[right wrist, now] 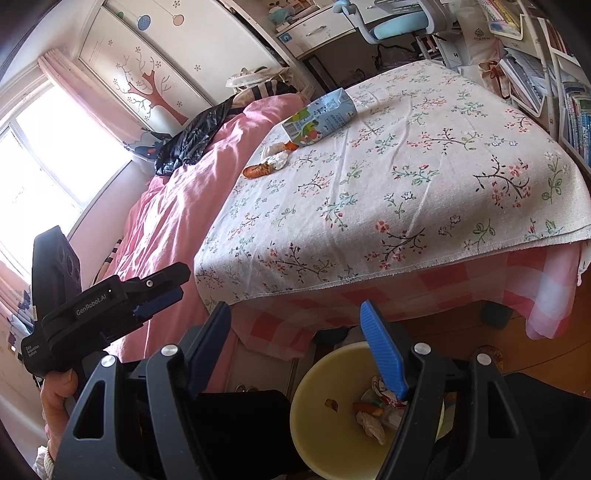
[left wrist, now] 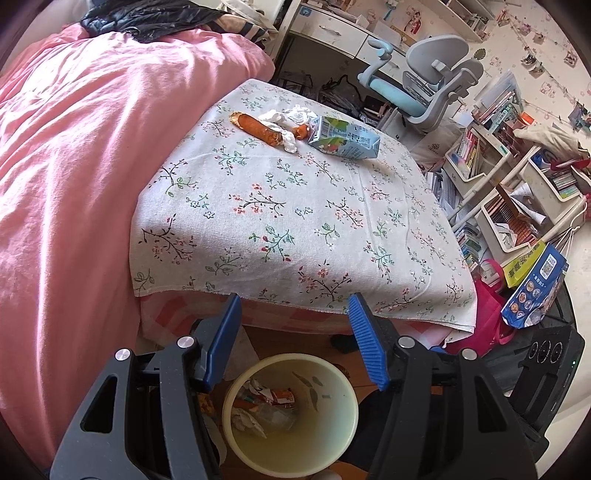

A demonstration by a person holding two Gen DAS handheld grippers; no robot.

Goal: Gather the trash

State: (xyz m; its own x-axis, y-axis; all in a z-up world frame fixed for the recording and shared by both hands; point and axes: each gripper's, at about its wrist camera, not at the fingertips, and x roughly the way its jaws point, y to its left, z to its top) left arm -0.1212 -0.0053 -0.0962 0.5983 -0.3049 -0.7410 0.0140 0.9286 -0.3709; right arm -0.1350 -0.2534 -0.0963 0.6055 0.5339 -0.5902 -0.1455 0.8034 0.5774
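On the flowered cloth (left wrist: 314,229) at the far end of the bed lie a blue-green drink carton (left wrist: 343,138), an orange food scrap (left wrist: 258,129) and crumpled white tissue (left wrist: 291,118). The right wrist view shows the same carton (right wrist: 319,116), orange scrap (right wrist: 256,170) and tissue (right wrist: 277,159). A pale yellow bin (left wrist: 343,398) with wrappers in it stands on the floor at the bed's near edge. My left gripper (left wrist: 294,299) hangs open and empty above the bin. My right gripper (right wrist: 294,306) is open and empty too, over the bin (right wrist: 321,376). The left gripper (right wrist: 181,282) shows at the left there.
A pink duvet (left wrist: 92,166) covers the bed's left side, with a black plastic bag (left wrist: 147,18) at its far end. A grey-blue chair (left wrist: 424,77), book racks (left wrist: 498,177), and pink and blue bags (left wrist: 532,291) crowd the floor on the right. A hand (right wrist: 55,395) holds the left gripper.
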